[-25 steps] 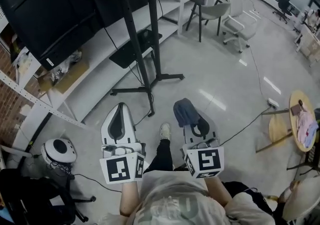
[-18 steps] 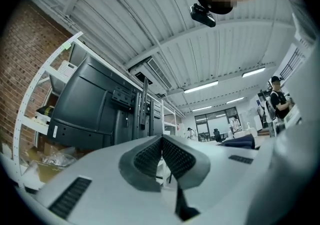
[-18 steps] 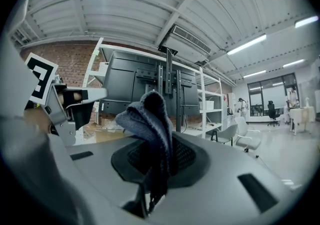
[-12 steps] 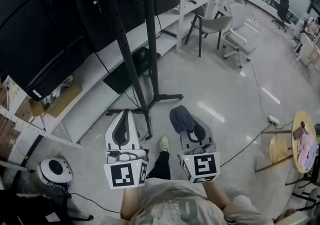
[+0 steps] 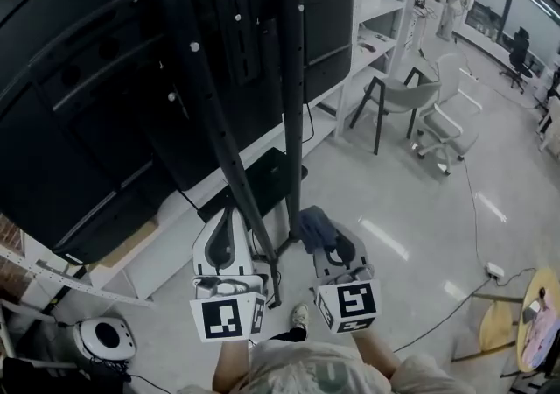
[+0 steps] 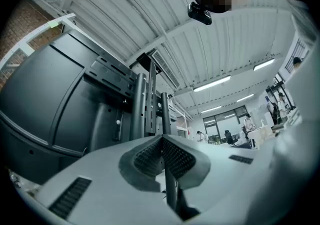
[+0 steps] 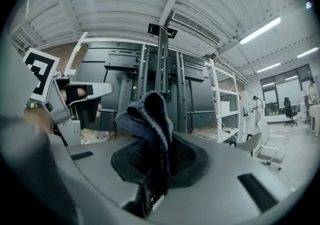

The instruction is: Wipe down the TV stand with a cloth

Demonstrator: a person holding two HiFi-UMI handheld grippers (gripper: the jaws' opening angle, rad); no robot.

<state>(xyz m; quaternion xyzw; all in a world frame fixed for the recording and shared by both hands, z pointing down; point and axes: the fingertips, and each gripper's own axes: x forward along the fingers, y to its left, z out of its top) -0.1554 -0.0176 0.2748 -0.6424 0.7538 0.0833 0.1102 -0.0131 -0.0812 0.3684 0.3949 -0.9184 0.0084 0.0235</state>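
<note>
- Left gripper, jaws pressed together, empty.
- Right gripper, jaws clamped on bunched dark cloth.
- Just ahead of both: black TV stand poles.

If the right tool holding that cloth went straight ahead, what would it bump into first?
Probably the TV stand's black upright posts, dead ahead of the right tool and its cloth; depth is hard to judge.

We see the cloth as a soft, fuzzy, matt dark fabric. The left gripper and right gripper have smooth matt grey plastic shells with dark ribbed pads. The TV stand looks like matt black metal, and the floor is smooth and glossy.
</note>
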